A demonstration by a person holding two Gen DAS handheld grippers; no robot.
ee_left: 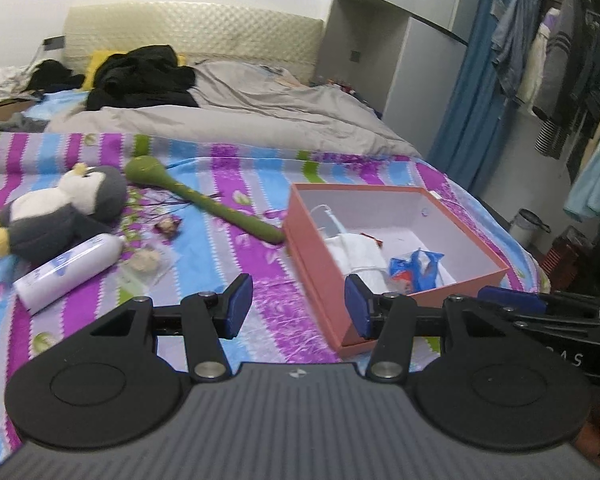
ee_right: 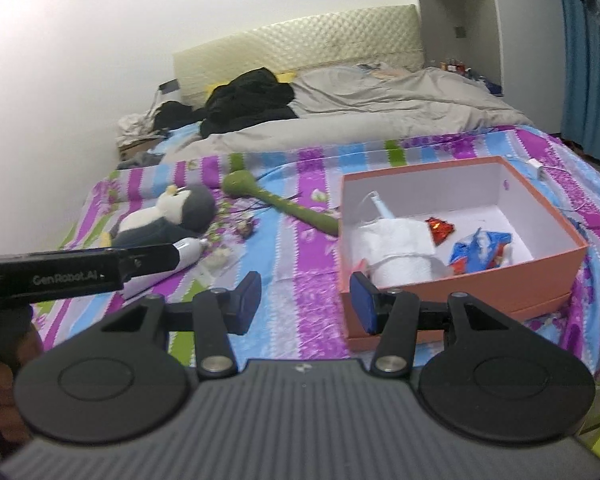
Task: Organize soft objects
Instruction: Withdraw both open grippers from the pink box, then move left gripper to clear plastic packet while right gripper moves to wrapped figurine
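Both grippers, left gripper and right gripper, hung open and empty; the orange box at two o'clock held only white cloth; plush penguin and green snake, ten o'clock, remained unpacked on the bedsheet.

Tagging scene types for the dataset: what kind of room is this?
A bedroom, almost certainly: a bed with a padded headboard and rumpled grey duvet, plus clothes hanging on a rack beside it. A plush penguin lies on the striped sheet.
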